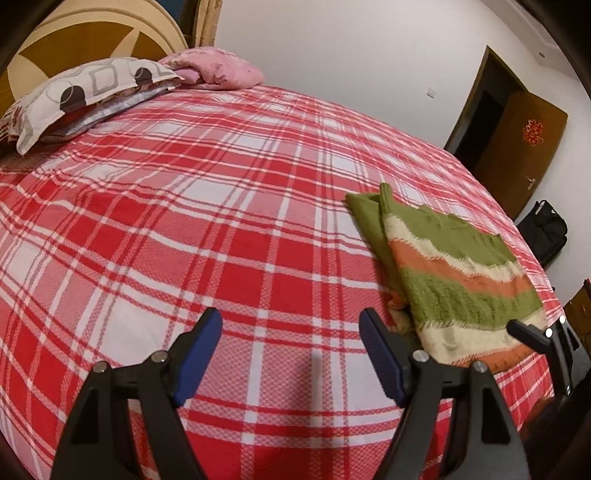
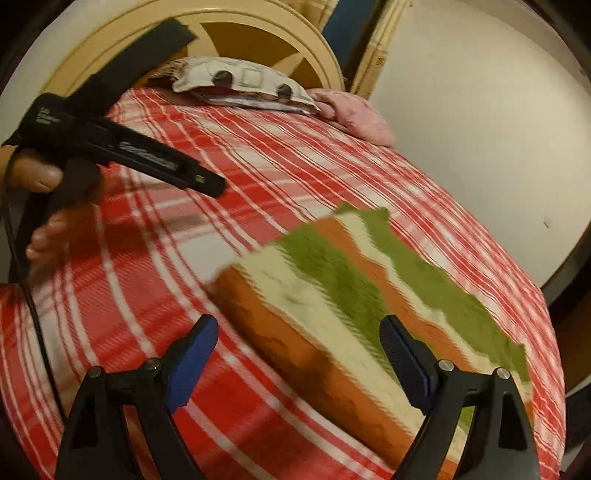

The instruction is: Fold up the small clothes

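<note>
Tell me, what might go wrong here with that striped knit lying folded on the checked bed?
Two risks, judged from this moment. The folded green, orange and cream striped knit garment lies close to the edge of the red-and-white plaid bedspread, so a nudge might push it off. The right gripper hovers over it with jaws open, its view blurred, and could snag the knit and undo the fold. The left gripper is clear of it.

- A home bedroom.
- A bed (image 1: 184, 206) under a red plaid sheet fills both views.
- Pillows (image 1: 85, 92) lie against a round headboard (image 1: 88, 33).
- White walls, a wooden door (image 1: 524, 147), a curtain (image 1: 207, 22).
</note>
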The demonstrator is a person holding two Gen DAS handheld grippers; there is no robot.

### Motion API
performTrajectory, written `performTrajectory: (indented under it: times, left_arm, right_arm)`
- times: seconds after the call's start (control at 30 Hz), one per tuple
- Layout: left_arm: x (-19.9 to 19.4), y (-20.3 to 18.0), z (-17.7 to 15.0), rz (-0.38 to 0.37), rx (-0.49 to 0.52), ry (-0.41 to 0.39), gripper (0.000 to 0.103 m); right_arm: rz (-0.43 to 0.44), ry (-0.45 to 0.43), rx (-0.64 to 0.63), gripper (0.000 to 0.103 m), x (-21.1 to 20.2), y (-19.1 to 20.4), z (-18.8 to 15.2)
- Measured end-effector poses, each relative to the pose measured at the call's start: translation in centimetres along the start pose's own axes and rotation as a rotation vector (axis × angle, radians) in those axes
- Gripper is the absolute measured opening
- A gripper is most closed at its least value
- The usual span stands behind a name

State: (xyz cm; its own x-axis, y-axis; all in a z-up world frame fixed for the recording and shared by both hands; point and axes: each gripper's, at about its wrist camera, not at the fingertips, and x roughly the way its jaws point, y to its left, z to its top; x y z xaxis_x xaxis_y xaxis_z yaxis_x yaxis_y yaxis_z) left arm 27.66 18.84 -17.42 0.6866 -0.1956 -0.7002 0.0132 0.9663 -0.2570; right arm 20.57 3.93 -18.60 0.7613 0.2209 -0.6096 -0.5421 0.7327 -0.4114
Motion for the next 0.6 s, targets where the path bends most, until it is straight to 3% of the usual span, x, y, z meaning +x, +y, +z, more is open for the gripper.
performTrajectory:
  times: [0.07, 0.13, 0.27, 0.43, 0.5, 0.6]
  left_arm:
    - [0.1, 0.0, 0.5, -0.006, 0.01, -0.002, 0.079]
    - [0.1, 0.2, 1.1, -0.034, 0.003, -0.001, 0.079]
    - [0.5, 0.5, 1.9, -0.116, -0.01, 0.01, 0.079]
    - [1.4, 0.3, 2.2, -0.12, 0.015, 0.028, 0.079]
    - [1.8, 0.3, 2.2, -0.132, 0.013, 0.04, 0.079]
    - [2.5, 0.2, 2.3, -0.163, 0.008, 0.061, 0.079]
  right_arm:
    - [-0.007, 0.006, -0.033, 0.076, 0.6, 1.0, 0.4]
    - [-0.002, 0.024, -0.026, 0.057, 1.4, 1.3, 0.6]
    - [0.022, 0.032, -0.012, 0.056, 2.5, 1.5, 0.6]
    - [0.005, 0.005, -0.098, 0.056, 2.2, 3.5, 0.1]
    - [-0.027, 0.015, -0.075, 0.056, 2.6, 3.0, 0.3]
    - [0.0, 0.028, -0.023, 0.054, 3.1, 1.8, 0.5]
